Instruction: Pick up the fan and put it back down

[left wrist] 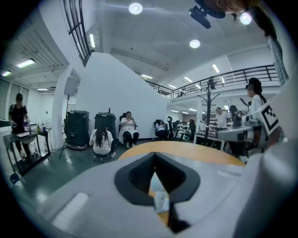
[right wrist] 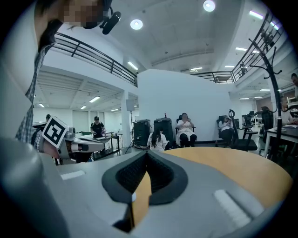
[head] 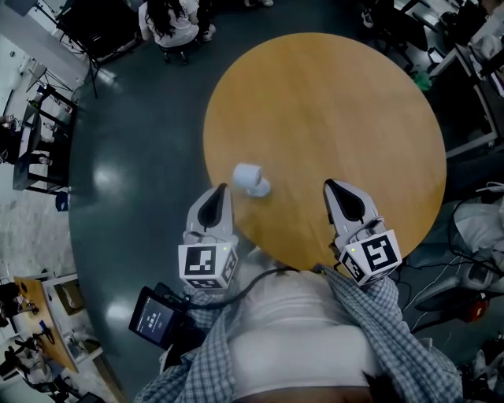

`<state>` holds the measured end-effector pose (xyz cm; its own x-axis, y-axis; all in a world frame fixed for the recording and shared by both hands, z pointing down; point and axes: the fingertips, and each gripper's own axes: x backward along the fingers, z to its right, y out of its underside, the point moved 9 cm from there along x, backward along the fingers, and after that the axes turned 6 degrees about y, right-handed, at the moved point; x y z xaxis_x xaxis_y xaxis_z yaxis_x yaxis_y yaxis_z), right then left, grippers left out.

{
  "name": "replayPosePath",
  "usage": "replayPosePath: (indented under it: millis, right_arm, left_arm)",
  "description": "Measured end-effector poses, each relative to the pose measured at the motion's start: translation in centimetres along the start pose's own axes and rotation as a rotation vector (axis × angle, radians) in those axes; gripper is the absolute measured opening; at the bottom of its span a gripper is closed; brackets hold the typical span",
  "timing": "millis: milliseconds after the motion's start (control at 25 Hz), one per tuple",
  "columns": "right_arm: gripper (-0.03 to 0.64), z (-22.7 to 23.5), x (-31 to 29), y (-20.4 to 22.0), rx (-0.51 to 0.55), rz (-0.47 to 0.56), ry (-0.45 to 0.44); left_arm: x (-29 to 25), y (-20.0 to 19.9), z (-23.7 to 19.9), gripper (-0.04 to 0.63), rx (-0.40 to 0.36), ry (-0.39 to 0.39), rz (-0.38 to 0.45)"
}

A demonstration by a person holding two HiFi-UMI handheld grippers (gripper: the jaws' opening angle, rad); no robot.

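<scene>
A small white fan [head: 250, 179] stands on the round wooden table [head: 339, 110], near its front-left edge. My left gripper [head: 223, 187] is shut and empty, its tip just left of the fan and a little short of it. In the left gripper view, the fan [left wrist: 161, 201] shows as a white shape through the slot below the closed tips of the left gripper [left wrist: 155, 154]. My right gripper [head: 327, 183] hovers over the table's front edge, well right of the fan, shut and holding nothing. In its own view, the right gripper [right wrist: 147, 153] looks across bare tabletop [right wrist: 242, 172].
A dark floor surrounds the table. Seated people [head: 169, 20] and black cases [right wrist: 141, 132] are beyond the far side. Desks and racks [head: 35, 146] line the left wall. A handheld screen [head: 153, 319] hangs by the person's left hip. Cables and gear [head: 472, 275] lie at right.
</scene>
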<state>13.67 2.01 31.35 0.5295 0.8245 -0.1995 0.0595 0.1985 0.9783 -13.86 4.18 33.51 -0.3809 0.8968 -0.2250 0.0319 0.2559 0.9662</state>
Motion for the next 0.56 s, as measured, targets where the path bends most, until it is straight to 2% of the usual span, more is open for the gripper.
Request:
replayPosePath:
  millis: [560]
  right_arm:
    - [0.003, 0.36, 0.43, 0.19, -0.002, 0.000, 0.008]
  left_arm:
    - [-0.04, 0.28, 0.48, 0.000, -0.001, 0.005, -0.002]
